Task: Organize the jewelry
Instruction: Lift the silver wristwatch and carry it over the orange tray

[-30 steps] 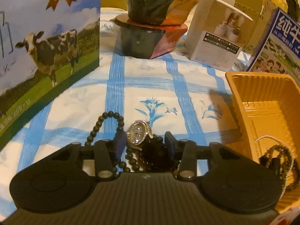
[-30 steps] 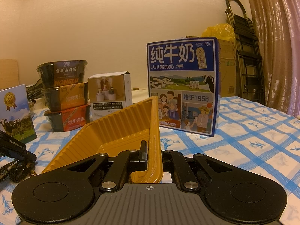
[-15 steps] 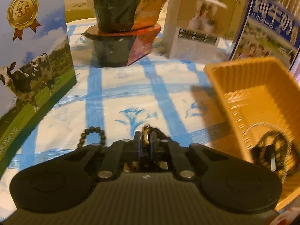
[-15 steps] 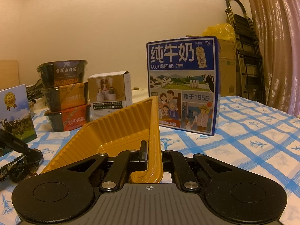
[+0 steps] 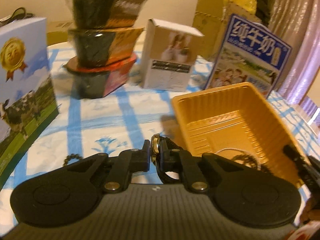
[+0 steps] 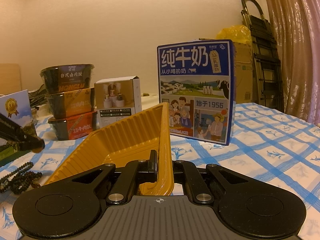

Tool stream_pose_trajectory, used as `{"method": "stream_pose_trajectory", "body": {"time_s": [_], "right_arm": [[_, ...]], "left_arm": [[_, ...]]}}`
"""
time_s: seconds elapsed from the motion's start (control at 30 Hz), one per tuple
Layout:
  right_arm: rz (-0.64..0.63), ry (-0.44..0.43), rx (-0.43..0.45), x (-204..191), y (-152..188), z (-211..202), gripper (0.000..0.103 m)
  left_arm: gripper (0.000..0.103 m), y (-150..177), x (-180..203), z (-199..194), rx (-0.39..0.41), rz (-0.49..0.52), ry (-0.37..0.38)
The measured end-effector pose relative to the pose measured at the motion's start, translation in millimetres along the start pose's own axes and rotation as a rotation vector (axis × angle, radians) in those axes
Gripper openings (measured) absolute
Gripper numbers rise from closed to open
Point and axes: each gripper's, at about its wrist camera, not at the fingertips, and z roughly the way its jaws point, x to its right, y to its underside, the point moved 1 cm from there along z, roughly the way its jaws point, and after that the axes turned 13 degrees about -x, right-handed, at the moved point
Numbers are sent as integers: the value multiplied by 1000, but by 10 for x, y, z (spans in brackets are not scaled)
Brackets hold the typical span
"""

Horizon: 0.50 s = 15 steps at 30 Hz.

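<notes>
Now that the left tongs (image 5: 155, 150) have closed on the wristwatch (image 5: 155, 147) and lifted it clear of the blue-checked cloth (image 5: 104, 118), we have the piece in hand, where a second ago it lay between parted fingers among the beads. The watch sits edge-on between the two pads, its dark strap hanging in a loop beneath them. We judge the pick done and the carry begun: the left wrist view has swung right, so the orange tray (image 5: 212, 98) now sits just ahead and to the right of the watch.

The right tongs (image 6: 163, 165) are clamped on the tray's side wall as before, holding it steady. Inside the tray we see a dark beaded bracelet (image 5: 243, 159) and a thin pale chain (image 5: 228, 150), so some pieces are already sorted. A string of dark beads (image 6: 18, 173) remains on the cloth to the left of the tray.

Between the watch and the tray stands only the tray's near wall, which the dangling strap could catch if we travel low. The stacked food bowls (image 5: 100, 46), the small white box (image 5: 170, 60) and the blue milk carton (image 5: 250, 60) stand well behind, out of the path.
</notes>
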Motion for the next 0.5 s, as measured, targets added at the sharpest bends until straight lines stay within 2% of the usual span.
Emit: {"method": "stream_pose_trajectory", "body": {"time_s": [0.1,0.27,0.5], "right_arm": [[0,0,0,-1,0,0,6],[0,0,0,-5,1,3,6],[1,-1,0,0,2,0,6]], "left_arm": [[8,-31,178,-17,11,32,22],[8,-14,535,108,-15,68,90],[8,28,931,437,-58,59,149]]}}
